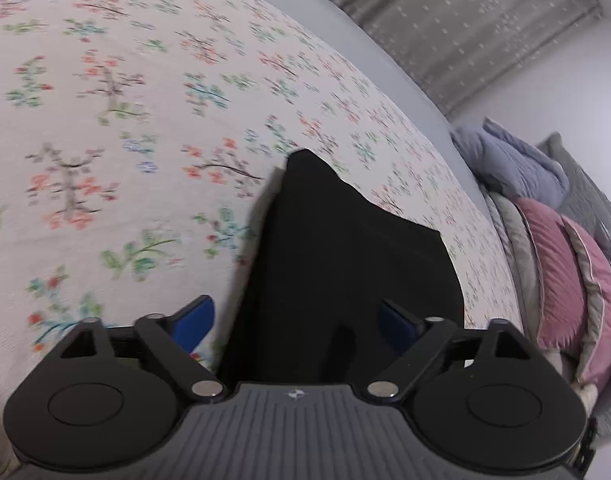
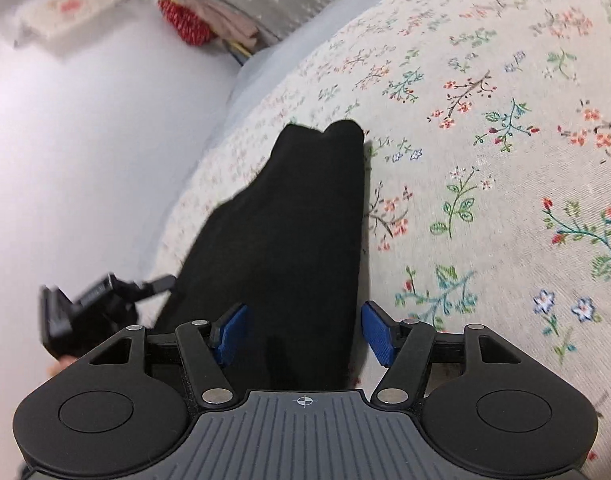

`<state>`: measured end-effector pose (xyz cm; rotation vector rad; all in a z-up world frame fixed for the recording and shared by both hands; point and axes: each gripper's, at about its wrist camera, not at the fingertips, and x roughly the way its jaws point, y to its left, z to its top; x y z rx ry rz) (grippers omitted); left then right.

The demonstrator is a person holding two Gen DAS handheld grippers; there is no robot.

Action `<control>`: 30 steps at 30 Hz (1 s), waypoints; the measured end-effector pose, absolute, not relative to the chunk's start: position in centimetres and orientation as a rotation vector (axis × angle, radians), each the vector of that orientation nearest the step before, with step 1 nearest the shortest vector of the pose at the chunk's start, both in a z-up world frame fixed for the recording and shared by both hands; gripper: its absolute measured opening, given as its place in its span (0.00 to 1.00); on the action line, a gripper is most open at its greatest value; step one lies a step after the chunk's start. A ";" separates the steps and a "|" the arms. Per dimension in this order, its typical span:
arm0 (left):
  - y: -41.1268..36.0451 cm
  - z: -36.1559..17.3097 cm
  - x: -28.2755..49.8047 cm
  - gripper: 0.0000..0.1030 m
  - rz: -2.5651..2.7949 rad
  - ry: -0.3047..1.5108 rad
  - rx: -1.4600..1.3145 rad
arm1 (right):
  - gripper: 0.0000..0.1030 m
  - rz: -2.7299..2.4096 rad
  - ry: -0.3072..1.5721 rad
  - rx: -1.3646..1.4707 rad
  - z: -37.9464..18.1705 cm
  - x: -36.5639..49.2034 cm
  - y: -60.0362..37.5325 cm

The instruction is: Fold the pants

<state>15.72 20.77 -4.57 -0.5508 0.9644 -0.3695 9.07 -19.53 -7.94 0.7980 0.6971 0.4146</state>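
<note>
Black pants [image 1: 345, 260] lie in a long, narrow folded strip on a floral bedspread [image 1: 105, 120]. My left gripper [image 1: 295, 306] hovers over the near end with its jaws spread wide. Its left blue pad [image 1: 197, 320] is out over the bedspread and the right pad [image 1: 397, 324] is above the fabric, neither pressing it. In the right wrist view the pants [image 2: 297, 220] run away from my right gripper [image 2: 304, 308]. Its blue pads straddle the strip, and the right pad [image 2: 379, 332] stands clear of the cloth edge. The left gripper [image 2: 85, 312] shows blurred at the lower left.
Pink and grey pillows [image 1: 553, 280] and a blue-grey blanket [image 1: 517, 160] are piled at the right end of the bed. A grey curtain [image 1: 465, 20] hangs behind. A white wall [image 2: 85, 140] borders the bed, with a red knitted item [image 2: 183, 20] beyond it.
</note>
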 end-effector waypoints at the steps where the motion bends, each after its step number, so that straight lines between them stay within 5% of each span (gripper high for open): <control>1: 20.5 -4.7 16.1 1.00 -0.381 0.975 -0.536 | 0.57 0.415 0.699 0.808 -8.0 9.4 -19.6; 12: 15.8 -4.9 16.5 0.98 -0.431 1.028 -0.406 | 0.48 0.410 0.654 0.670 -7.7 10.9 -17.0; 16: 15.1 -4.7 16.4 0.61 -0.362 1.016 -0.370 | 0.18 0.383 0.665 0.643 -7.8 11.6 -16.9; 19: 15.5 -3.9 16.1 0.40 -0.349 0.994 -0.402 | 0.11 0.371 0.644 0.534 -6.1 11.1 -15.9; 30: 8.0 0.8 17.3 0.35 -0.497 0.787 -0.455 | 0.11 0.277 0.477 0.248 2.9 10.1 -20.0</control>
